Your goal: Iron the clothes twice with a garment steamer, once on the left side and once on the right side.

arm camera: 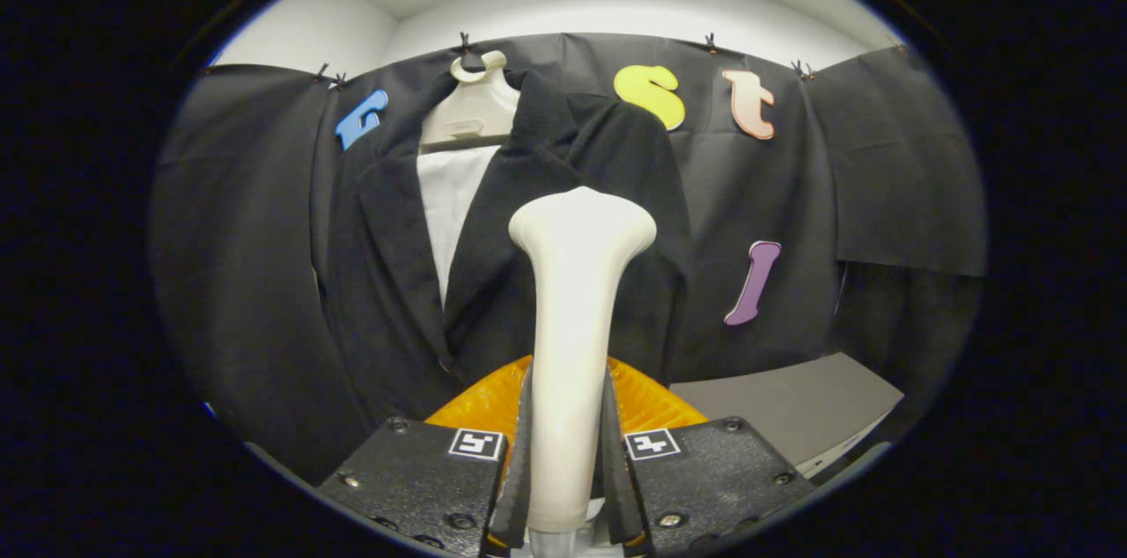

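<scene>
A white garment steamer [572, 312] stands upright between my fingers, its handle pinched on both sides and its wide head raised ahead. My gripper [568, 461] is shut on it. Beyond the head hangs a black jacket [511, 276] over a white shirt [453, 197] on a pale hanger [471, 105] against the booth wall. The steamer head sits in front of the jacket's right front panel, at chest height; I cannot tell whether it touches the cloth.
An orange ribbed object [480, 404] lies just beyond my fingers, partly hidden by the steamer. A grey tabletop [792, 404] runs to the right below the black cloth wall.
</scene>
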Demonstrator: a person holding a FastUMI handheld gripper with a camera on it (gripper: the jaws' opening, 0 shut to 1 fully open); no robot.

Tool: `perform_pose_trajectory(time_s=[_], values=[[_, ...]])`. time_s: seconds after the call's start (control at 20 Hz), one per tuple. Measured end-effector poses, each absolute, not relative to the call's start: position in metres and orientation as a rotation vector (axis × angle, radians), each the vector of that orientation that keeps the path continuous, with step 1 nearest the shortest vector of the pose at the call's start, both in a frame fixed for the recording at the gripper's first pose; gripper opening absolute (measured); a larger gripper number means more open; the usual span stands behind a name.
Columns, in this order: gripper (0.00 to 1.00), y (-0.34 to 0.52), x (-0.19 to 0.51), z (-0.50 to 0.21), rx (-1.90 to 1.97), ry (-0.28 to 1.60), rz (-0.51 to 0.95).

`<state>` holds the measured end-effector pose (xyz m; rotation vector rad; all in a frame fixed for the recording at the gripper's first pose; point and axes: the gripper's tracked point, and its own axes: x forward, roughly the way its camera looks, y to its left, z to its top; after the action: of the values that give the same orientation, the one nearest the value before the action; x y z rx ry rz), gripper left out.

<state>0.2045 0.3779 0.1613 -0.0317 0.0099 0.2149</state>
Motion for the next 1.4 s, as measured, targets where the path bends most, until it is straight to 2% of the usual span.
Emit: perform_pose_trajectory(time_s=[0.35,1.4], values=[[0.37,0.365,0.205,0.114,-0.062,0.072,0.166],[0.37,0.345,0.197,-0.007,-0.086,0.254,0.146]])
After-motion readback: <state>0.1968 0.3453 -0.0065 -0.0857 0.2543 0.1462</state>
